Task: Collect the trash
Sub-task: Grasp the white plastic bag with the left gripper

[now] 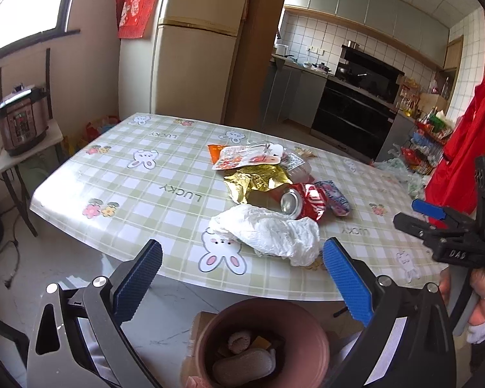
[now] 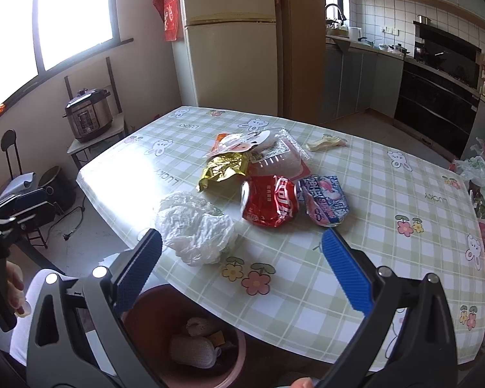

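1. The table with a green-and-white checked oilcloth printed with rabbits and flowers (image 1: 139,174) fills both views. The word "LUCKY" is printed on it several times, upside down from here. It carries the whole pile of trash near its middle.

2. The round reddish-brown plastic bin (image 1: 310,333) stands on the floor just below the near table edge, between the two grippers. A few pale lumps and a yellowish scrap already lie in it, so some collecting seems done; most of it, I judge, is left.

3. The left gripper (image 1: 242,274), black with blue ribbed pads, is spread wide above the bin and holds nothing. The right gripper (image 2: 242,271), of the same make, is likewise spread and empty; the left view shows white lettering like "DAS" on its body.

4. The crumpled white plastic bag (image 2: 195,229) lies nearest the table edge and looks like the easiest next pick.

5. The crumpled gold foil wrapper (image 2: 224,169) lies further in, with no legible print.

6. The crushed red soda can (image 2: 270,202) lies on its side just behind the bag; white script resembling the Coca-Cola logo runs along it.

7. The pink-and-blue snack packet (image 2: 325,203) touches the can; its bold characters are too distorted to read.

8. The white-and-orange printed pouch (image 1: 245,156) and clear plastic wrap with a small label (image 2: 279,155) sit at the back; the print is illegible.
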A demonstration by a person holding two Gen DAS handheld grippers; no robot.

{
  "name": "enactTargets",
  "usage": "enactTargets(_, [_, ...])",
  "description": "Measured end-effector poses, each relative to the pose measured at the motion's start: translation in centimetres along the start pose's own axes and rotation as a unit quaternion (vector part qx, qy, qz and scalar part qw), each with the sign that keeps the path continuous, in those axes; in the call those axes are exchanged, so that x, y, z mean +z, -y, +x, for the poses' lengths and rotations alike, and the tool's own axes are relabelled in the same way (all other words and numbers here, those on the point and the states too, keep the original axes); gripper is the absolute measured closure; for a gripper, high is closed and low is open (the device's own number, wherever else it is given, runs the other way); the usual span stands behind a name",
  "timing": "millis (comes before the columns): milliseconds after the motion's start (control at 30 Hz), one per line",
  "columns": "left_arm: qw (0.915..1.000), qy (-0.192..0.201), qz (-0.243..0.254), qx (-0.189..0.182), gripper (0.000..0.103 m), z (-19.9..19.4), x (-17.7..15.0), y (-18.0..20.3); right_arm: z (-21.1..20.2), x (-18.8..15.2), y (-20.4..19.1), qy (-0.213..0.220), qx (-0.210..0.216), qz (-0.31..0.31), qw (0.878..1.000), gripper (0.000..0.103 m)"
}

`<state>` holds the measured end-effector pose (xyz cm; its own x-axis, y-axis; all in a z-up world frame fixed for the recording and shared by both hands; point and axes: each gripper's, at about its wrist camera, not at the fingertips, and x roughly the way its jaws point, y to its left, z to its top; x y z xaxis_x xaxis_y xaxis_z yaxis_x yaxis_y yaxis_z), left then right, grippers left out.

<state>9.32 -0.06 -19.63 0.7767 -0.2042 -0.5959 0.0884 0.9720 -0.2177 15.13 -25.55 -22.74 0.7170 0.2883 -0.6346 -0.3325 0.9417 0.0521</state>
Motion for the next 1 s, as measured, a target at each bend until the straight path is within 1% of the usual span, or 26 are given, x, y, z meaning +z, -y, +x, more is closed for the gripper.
enactTargets(67, [0.9996, -0.013, -0.025, -0.005, 0.006, 1.0, 0.1, -0.1, 0.3, -0.2, 0.5, -0.003, -0.008, -0.008, 1.0, 0.006])
enactTargets(200, [0.9975, -0.051, -0.046, -0.014, 0.006, 3.7, 0.1, 0.6, 1.2, -0.4, 2.1, -0.012, -0.023, 0.004, 1.0, 0.006])
enactTargets(233, [0.9965, -0.059, -0.057, -0.016, 0.012, 4.4, 0.0, 0.7, 1.4, -0.4, 2.5, -0.011, -0.025, 0.007, 1.0, 0.006])
enactTargets(267, [0.9952, -0.067, -0.067, -0.024, 0.032, 5.1, 0.0, 0.9, 1.6, -0.5, 2.9, -0.011, -0.024, 0.009, 1.0, 0.006])
enactTargets(300, [0.9935, -0.081, -0.073, -0.03, 0.041, 6.0, -0.1, 1.1, 1.7, -0.6, 3.2, -0.01, -0.022, 0.011, 1.0, 0.006])
enactTargets(333, [0.9917, -0.096, -0.079, -0.032, 0.047, 7.1, -0.1, 1.3, 1.9, -0.6, 3.6, -0.01, -0.019, 0.011, 1.0, 0.006])
enactTargets(500, [0.9824, -0.13, -0.128, -0.042, 0.047, 11.8, -0.2, 1.4, 3.3, -0.8, 5.0, -0.022, -0.02, 0.017, 0.999, 0.006])
enactTargets(633, [0.9711, -0.154, -0.179, -0.039, 0.046, 14.8, -0.5, 0.5, 4.3, -0.8, 6.2, -0.031, -0.015, 0.025, 0.999, 0.006])
enactTargets(700, [0.9666, -0.164, -0.193, -0.037, 0.044, 16.0, -0.7, 0.0, 4.7, -0.9, 6.6, -0.035, -0.014, 0.025, 0.999, 0.006])
enactTargets(767, [0.9659, -0.172, -0.19, -0.037, 0.038, 17.1, -0.9, -0.1, 5.6, -0.9, 7.0, -0.045, -0.016, 0.026, 0.999, 0.006])
enactTargets(867, [0.9664, -0.185, -0.171, -0.05, 0.037, 18.5, -1.2, 0.5, 6.7, -0.8, 6.9, -0.052, -0.027, 0.018, 0.998, 0.006])
enactTargets(933, [0.966, -0.189, -0.167, -0.055, 0.037, 19.2, -1.7, 0.6, 7.5, -0.6, 6.7, -0.062, -0.02, 0.017, 0.998, 0.006])
enactTargets(967, [0.965, -0.191, -0.169, -0.06, 0.04, 19.5, -1.9, 0.4, 7.9, -0.6, 6.6, -0.066, -0.016, 0.017, 0.998, 0.006])
enactTargets(1000, [0.964, -0.192, -0.172, -0.065, 0.049, 19.6, -2.2, 0.2, 8.3, -0.5, 6.4, -0.068, -0.012, 0.017, 0.997, 0.006])
